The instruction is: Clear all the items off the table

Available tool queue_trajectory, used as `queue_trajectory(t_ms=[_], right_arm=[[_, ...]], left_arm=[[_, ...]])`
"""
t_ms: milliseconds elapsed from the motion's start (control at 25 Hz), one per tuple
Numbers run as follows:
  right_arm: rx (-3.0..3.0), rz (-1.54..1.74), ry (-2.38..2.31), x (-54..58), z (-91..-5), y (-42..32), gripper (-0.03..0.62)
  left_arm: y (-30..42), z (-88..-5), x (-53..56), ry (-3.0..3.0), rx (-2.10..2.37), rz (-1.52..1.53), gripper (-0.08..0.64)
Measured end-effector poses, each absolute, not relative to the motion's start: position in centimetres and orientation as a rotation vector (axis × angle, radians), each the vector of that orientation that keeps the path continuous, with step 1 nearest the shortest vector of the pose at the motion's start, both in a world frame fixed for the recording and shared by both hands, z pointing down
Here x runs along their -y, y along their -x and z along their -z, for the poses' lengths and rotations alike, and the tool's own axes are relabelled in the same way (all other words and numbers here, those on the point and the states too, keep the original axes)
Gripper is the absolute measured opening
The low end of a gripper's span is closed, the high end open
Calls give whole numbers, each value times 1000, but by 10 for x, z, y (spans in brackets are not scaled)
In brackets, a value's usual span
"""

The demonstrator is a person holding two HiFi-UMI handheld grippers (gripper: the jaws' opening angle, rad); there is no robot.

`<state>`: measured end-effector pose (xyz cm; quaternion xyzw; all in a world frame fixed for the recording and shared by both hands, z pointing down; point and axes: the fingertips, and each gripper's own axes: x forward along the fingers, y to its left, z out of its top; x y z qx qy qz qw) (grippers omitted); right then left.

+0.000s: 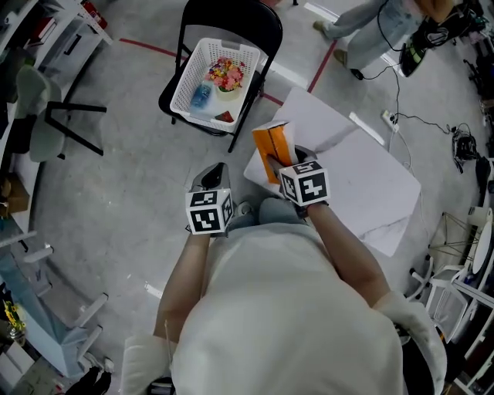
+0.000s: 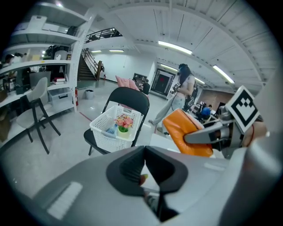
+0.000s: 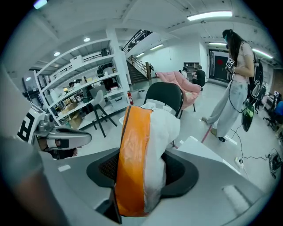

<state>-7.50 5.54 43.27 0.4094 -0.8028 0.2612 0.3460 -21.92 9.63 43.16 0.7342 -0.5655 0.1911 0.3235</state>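
- Right gripper point(image 1: 284, 160): jaws clenched on an orange-and-white soft packet point(image 1: 272, 146), gripped at its lower half, with the top standing free above the pads.
- Left gripper point(image 1: 214, 176): jaws closed together with nothing between them. It hangs just left of the right gripper.
- Packet position: held in the air over the left edge of the white table point(image 1: 370, 185), short of the white basket point(image 1: 187, 85) on the black folding chair point(image 1: 231, 19), far and to the left.
- Basket contents: a flower pot point(image 1: 225, 75), a blue item point(image 1: 201, 96) and a small red item at the near end. The far end looks bare.
- No other item shows on the visible part of the table.
- Judged step: carry the packet to the basket, probably the last item.
- To do it well: keep the squeeze steady, since the soft packet may slip or buckle.
- Aim for the bare far end, clear of the flower pot.
- Lower the packet inside the rim before releasing it, rather than dropping it from above.
- Keep the left gripper clear of the chair back.
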Motion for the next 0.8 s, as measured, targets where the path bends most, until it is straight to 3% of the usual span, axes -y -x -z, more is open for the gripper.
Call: queue_trajectory(t_ms=[800], right_arm=[[2145,-673,-956,15,-447,148,244]], left_arm=[[265,-438,-47,-1897,1537,-513,9]])
